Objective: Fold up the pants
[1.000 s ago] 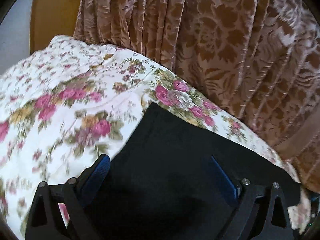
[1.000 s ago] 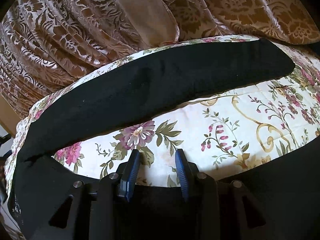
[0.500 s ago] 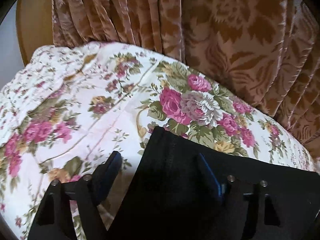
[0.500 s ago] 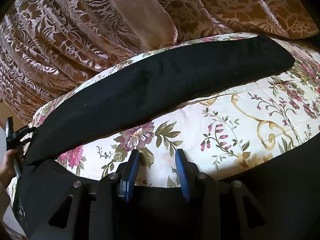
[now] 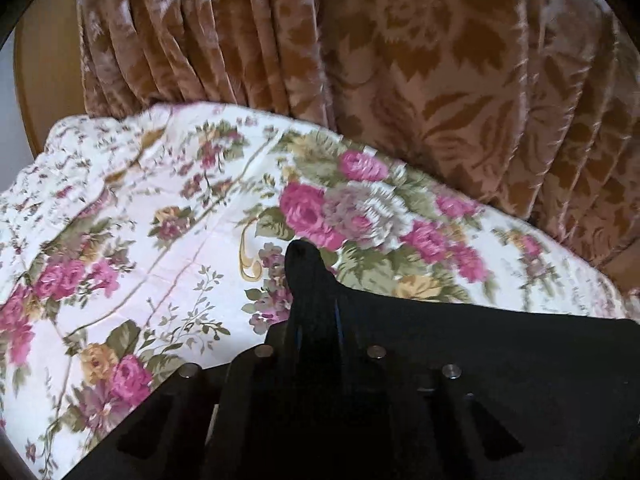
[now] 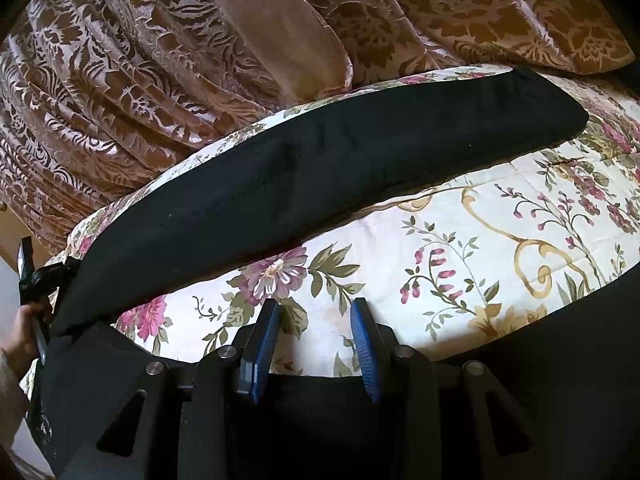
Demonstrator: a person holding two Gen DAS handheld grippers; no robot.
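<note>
The black pants (image 6: 320,168) lie on a floral bedspread (image 6: 460,248); one leg stretches across the far side in the right wrist view. My left gripper (image 5: 316,312) is shut on a bunched corner of the black pants (image 5: 308,268), which pokes out past the fingertips. It also shows at the far left of the right wrist view (image 6: 36,280), held by a hand. My right gripper (image 6: 316,320) stands partly open, blue pads (image 6: 262,344) apart, over the near edge of the pants fabric with nothing between the pads.
A brown patterned curtain (image 5: 400,80) hangs close behind the bed. A wooden headboard (image 5: 44,60) stands at the left. A tan pillow (image 6: 280,28) leans against the curtain.
My left gripper has closed from wide open onto the corner of the pants. The right gripper has held still.
</note>
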